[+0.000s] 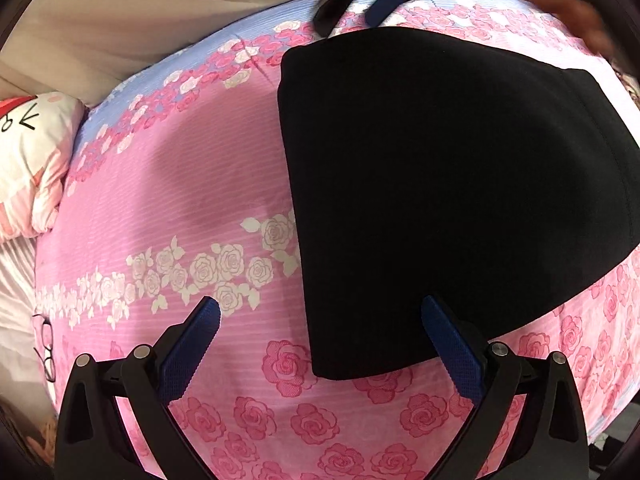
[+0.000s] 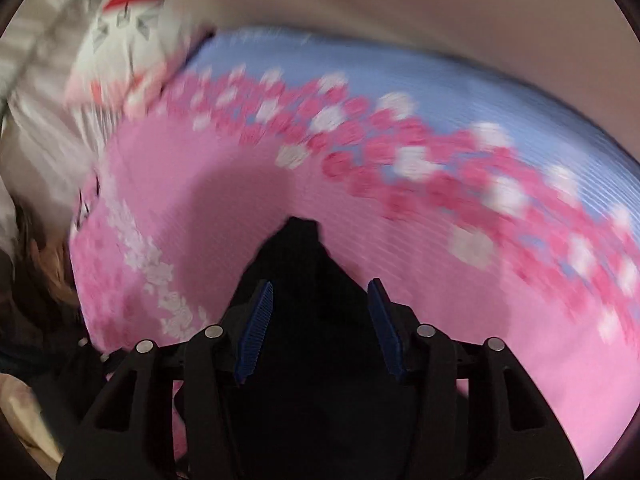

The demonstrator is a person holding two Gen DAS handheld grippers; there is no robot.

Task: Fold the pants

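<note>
The black pants (image 1: pixel 440 200) lie folded into a flat block on a pink rose-print bedsheet (image 1: pixel 180 200). My left gripper (image 1: pixel 322 314) hovers open and wide over their near corner, touching nothing. At the far edge of the pants my right gripper (image 1: pixel 356 12) shows blurred, its fingers apart with sheet visible between them. In the smeared right wrist view the right gripper (image 2: pixel 320 308) stands open above black cloth (image 2: pixel 304 264) that fills the gap between the blue pads (image 2: pixel 256 328); I see no pad pressing on it.
A white and red cartoon pillow (image 1: pixel 32 160) lies at the sheet's left edge, also visible as the pillow (image 2: pixel 120 40). A pair of glasses (image 1: pixel 46 344) rests near the left edge. A blurred hand (image 1: pixel 568 8) is at the top right. The bed ends at the lower right (image 1: pixel 616 432).
</note>
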